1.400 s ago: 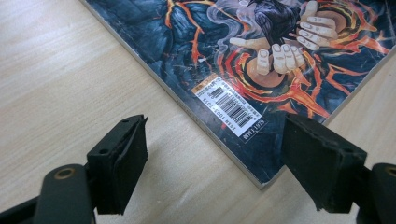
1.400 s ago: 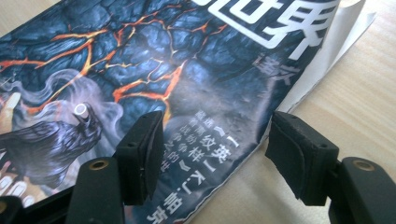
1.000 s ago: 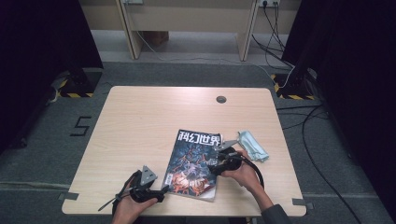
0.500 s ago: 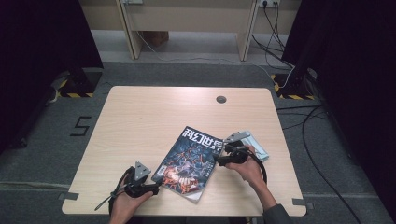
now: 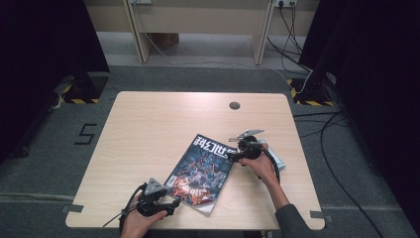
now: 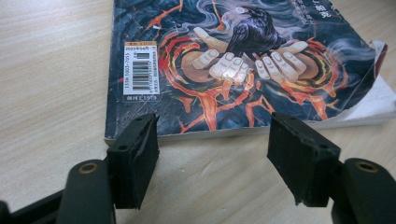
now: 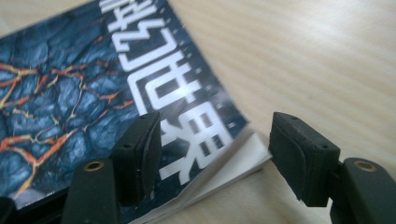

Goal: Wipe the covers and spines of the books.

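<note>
— Where is the magazine [image 5: 202,171]?

— In the lower middle of the high view, flat on the wooden surface [image 5: 163,124], turned at a slant so its white title points to the upper right of the frame and its barcode corner to the lower left.

— And the left tongs [image 5: 171,206]?

— At the bottom left of centre in the high view, just at the magazine's lower edge. In the left gripper view the two black jaws stand apart over bare wood, right in front of the spine edge near the barcode [image 6: 140,70]. They have just been closing, yet nothing sits between them: released.

— The right tongs [image 5: 233,156]?

— Right of centre in the high view, at the magazine's title corner. In the right gripper view one jaw hangs over the cover and the other over bare wood, with the lifted corner pages [image 7: 224,170] between them. The pads do not press on it, and the jaws have just been opening a little.
</note>
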Demonstrator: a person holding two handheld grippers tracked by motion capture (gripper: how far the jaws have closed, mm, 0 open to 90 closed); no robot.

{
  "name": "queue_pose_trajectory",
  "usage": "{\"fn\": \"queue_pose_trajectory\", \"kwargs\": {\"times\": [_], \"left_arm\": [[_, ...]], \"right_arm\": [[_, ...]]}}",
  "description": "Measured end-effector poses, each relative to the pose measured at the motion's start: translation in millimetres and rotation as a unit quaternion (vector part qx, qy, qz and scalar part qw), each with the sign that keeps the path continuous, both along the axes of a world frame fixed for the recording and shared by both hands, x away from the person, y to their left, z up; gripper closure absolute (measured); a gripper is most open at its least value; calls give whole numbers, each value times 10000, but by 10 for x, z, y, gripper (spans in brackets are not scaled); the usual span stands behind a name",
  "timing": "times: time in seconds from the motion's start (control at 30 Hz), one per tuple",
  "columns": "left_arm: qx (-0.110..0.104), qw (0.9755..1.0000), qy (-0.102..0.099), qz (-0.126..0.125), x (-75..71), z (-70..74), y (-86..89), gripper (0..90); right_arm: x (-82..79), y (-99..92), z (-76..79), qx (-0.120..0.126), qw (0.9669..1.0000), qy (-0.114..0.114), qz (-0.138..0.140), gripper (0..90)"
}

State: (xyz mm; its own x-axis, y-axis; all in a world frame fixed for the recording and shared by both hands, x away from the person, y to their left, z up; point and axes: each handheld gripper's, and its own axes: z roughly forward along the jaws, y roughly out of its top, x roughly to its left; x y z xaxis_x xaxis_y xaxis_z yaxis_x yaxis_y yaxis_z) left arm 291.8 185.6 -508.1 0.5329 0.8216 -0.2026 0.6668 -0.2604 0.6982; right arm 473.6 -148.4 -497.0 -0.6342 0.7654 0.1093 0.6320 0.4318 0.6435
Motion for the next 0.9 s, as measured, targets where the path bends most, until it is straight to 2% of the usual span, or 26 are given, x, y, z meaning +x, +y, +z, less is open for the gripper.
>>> {"fn": "queue_pose_trajectory", "kwargs": {"times": [0.2, 0.33, 0.43, 0.57, 0.63, 0.77, 0.8, 0.83, 0.9], "left_arm": [[-53, 9999, -20, 126, 78, -9, 55, 312], [-265, 9991, 54, 327, 199, -14, 144, 300], [-234, 9988, 8, 435, 289, -17, 172, 294], [-48, 9987, -104, 505, 432, -29, 171, 277], [-24, 9985, -119, 537, 500, -29, 174, 279], [-36, 9979, -213, 610, 583, -49, 177, 290], [-51, 9978, -208, 623, 588, -46, 181, 299], [-64, 9978, -204, 627, 586, -44, 183, 299], [-33, 9979, -172, 624, 568, -41, 186, 304]], "right_arm": [[-98, 10, 17, -180, 9997, 4, 143, 330], [-284, -71, 35, -240, 9993, 59, 281, 335], [-450, -117, 62, -324, 9987, 114, 375, 338], [-665, -129, 66, -411, 9979, 92, 495, 327], [-787, -175, 84, -356, 9975, 126, 603, 331], [-844, -227, 103, -243, 9973, 204, 664, 358], [-843, -254, 126, -93, 9978, 209, 616, 360], [-843, -254, 126, -93, 9978, 209, 616, 360], [-806, -297, 158, 156, 9992, 97, 353, 342]]}}
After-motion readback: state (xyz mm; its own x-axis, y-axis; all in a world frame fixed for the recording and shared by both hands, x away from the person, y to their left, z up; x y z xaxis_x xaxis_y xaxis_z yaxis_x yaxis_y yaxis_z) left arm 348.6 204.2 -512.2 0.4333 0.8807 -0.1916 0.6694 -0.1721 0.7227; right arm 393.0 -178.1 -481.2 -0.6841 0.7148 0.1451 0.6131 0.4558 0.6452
